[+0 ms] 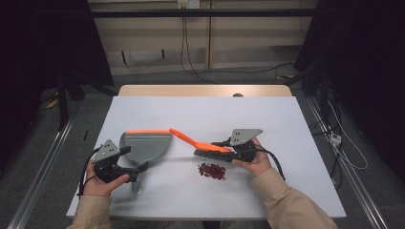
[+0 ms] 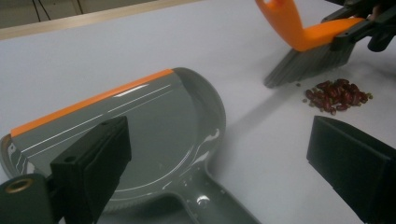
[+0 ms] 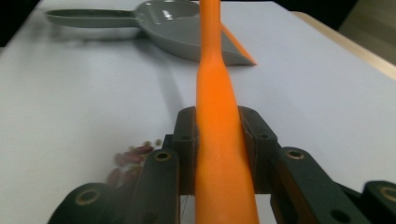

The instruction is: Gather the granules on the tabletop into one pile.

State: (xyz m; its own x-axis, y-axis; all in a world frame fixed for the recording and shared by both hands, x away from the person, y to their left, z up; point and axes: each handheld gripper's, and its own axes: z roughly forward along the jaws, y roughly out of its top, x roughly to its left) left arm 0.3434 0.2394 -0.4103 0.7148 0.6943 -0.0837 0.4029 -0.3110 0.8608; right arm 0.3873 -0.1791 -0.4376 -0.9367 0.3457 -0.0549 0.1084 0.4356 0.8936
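Note:
A grey dustpan [image 1: 145, 144] with an orange lip lies left of centre on the white table [image 1: 205, 114]. Its handle points toward my left gripper [image 1: 135, 166]. In the left gripper view that gripper [image 2: 219, 179] stands open, with the dustpan [image 2: 140, 121] handle lying between the wide jaws and touching neither pad. My right gripper [image 1: 225, 150] is shut on an orange brush [image 1: 193, 141] with dark bristles, and the handle [image 3: 219, 140] is pinched between its pads. A small pile of red beans [image 1: 211, 170] lies just in front of the bristles [image 2: 308, 63].
A strip of wooden tabletop [image 1: 205, 90] shows along the far edge of the white sheet. Cables [image 1: 334, 138] trail on the floor at the right, beside a metal rail [image 1: 38, 181] on the left. The far and near right parts of the table are bare.

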